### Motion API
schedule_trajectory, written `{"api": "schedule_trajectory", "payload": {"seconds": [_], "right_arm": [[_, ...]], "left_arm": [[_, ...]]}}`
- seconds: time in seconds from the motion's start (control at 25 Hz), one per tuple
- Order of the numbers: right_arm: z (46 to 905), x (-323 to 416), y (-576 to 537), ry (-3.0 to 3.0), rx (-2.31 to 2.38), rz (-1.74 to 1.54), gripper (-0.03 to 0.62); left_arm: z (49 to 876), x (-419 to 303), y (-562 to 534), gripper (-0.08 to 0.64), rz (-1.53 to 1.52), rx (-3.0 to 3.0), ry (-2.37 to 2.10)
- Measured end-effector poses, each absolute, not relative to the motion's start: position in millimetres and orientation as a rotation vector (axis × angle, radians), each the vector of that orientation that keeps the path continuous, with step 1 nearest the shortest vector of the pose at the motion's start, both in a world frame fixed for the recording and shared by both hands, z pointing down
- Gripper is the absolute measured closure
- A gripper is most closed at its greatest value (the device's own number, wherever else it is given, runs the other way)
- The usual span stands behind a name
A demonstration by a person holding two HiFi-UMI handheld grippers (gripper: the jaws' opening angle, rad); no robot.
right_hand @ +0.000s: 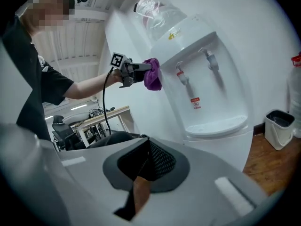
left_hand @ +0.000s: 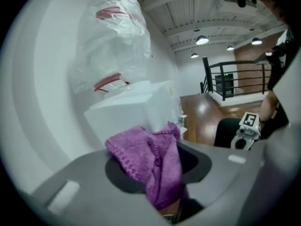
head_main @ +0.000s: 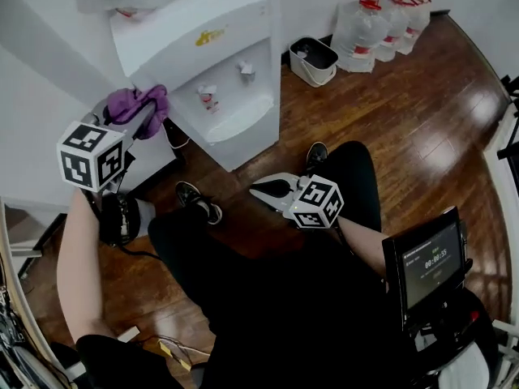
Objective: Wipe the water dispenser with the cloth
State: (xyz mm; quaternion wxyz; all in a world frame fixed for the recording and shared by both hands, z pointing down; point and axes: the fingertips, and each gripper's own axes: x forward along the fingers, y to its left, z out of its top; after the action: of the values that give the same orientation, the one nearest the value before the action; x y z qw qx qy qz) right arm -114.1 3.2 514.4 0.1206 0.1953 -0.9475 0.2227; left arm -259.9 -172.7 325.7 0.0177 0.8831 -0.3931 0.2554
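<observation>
Cloth (head_main: 139, 104): purple knit, bunched, pinched in the left claw (head_main: 151, 106). It sat high beside the water dispenser (head_main: 203, 63), at the upper corner of its side panel. We could not tell whether cloth touched the casing.

Orientation: in the right gripper view the cloth (right_hand: 152, 79) hung from the claw tips with its long axis running downward, and the left claw (right_hand: 146, 69) pointed across toward the dispenser (right_hand: 207, 93). The dispenser stood upright, long axis vertical, with its taps (right_hand: 181, 77) facing the person.

Right claw (head_main: 264, 190): pressed together, nothing between, held low over the person's lap and pointing toward the dispenser's base. Its own view showed the closed tips (right_hand: 141, 173).

View differences:
- Left gripper view alone showed the cloth (left_hand: 150, 161) close up, folded over and draped between the jaws, with the plastic-wrapped bottle (left_hand: 115, 46) on top of the dispenser behind it
- Right gripper view alone showed the drip tray (right_hand: 216, 124) and the left arm reaching from the side
- Head view alone showed the spare water jugs (head_main: 381, 19) against the wall, with a small bin (head_main: 314, 61) on the wooden floor (head_main: 422, 128) beside them
</observation>
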Motion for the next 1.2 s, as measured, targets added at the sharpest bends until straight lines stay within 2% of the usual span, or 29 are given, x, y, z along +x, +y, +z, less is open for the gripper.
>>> {"api": "schedule_trajectory", "payload": {"seconds": [0.12,0.32,0.44,0.52,0.8,1.2], "right_arm": [[498.5,-110.2,15.2,-2.792,0.625,0.656,0.589],[472.0,-110.6,2.3,-2.801,0.741,0.563,0.589],[466.2,-111.5,-5.5,-2.773,0.813,0.548,0.589],[460.7,-107.5,-8.2,-2.762,0.865,0.554,0.589],[421.7,-84.9,-21.3,-2.813,1.111,0.455,0.589],[366.5,-39.9,-8.1,-2.885,1.16,0.284,0.589]], "left_arm": [[316.0,-253.5,-171.4,0.393,0.664,2.711,-1.306],[263.0,-237.4,-129.7,0.399,0.0,2.652,-1.431],[264.6,-223.6,-65.2,0.399,-0.214,2.615,-1.455],[288.1,-214.9,-30.5,0.399,-0.22,2.586,-1.47],[397.9,-184.2,24.9,0.399,0.055,2.436,-1.474],[405.8,-135.9,45.9,0.399,0.024,2.417,-1.488]]}}
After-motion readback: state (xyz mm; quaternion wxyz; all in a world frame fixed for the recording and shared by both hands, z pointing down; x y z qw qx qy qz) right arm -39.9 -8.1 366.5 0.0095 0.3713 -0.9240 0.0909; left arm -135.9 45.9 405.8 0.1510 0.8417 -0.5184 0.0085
